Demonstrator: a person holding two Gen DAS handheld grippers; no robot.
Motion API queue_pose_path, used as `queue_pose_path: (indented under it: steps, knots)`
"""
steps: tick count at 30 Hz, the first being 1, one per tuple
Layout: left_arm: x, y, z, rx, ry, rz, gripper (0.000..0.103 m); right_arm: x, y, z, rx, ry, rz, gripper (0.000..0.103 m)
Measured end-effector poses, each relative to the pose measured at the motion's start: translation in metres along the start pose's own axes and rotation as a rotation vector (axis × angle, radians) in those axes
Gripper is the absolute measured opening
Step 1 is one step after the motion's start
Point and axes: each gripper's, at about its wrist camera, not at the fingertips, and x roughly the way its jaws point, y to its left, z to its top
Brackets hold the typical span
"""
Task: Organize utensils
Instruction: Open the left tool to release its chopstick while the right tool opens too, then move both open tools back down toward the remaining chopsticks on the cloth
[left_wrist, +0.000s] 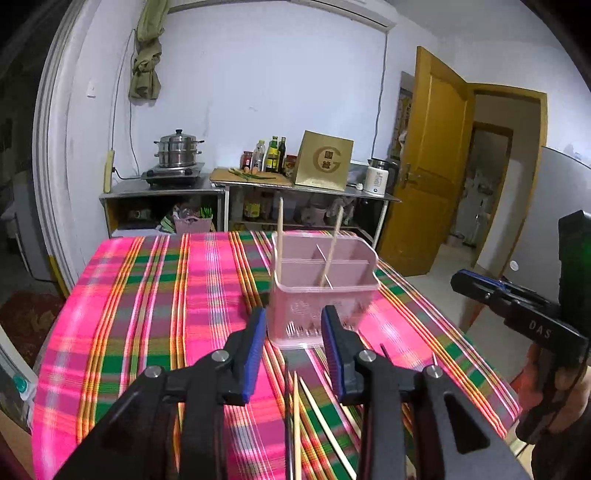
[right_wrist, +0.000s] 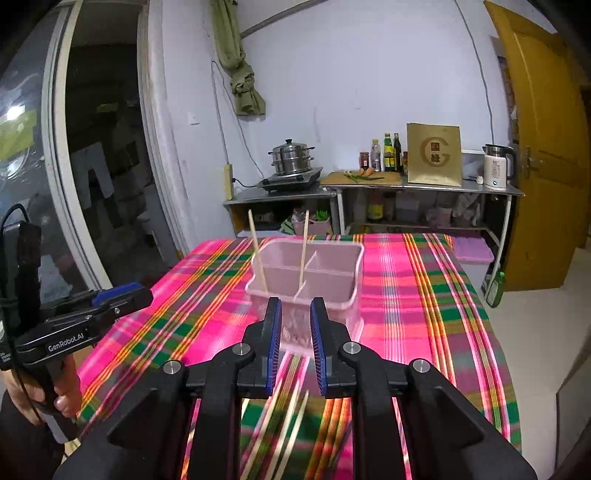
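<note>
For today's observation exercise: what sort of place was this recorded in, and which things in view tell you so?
Most likely a home kitchen: a steamer pot sits on a hob, sauce bottles and an electric kettle stand on a steel counter, and a cloth-covered table holds a pink utensil caddy.

Kitchen corner behind the plaid table

A steel steamer pot (right_wrist: 292, 157) sits on a hob (right_wrist: 290, 181) atop a metal counter (right_wrist: 424, 187); bottles (right_wrist: 388, 152) stand beside a gold box (right_wrist: 434, 154); a white kettle (right_wrist: 496, 167) stands near the yellow door (right_wrist: 546, 147); green cloth (right_wrist: 240, 74) hangs on the wall.
</note>
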Motion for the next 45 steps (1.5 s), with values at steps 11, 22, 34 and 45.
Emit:
queue_pose_path:
  steps: [11,22,34,45]
  knots:
    - [-0.028,-0.006,-0.057,0.011,0.030,0.011,0.032,-0.038,-0.002,-0.053,0.005,0.015,-0.013,0.016]
    - [-0.035,-0.012,-0.093,-0.002,0.079,-0.006,0.032,-0.047,-0.004,-0.089,0.026,0.045,-0.017,0.016]
    - [-0.015,-0.015,-0.101,-0.012,0.132,-0.043,0.032,-0.036,-0.008,-0.100,0.041,0.082,-0.029,0.016]
    - [0.024,-0.018,-0.092,0.013,0.204,-0.071,0.032,-0.004,-0.012,-0.103,0.048,0.150,-0.036,0.016]
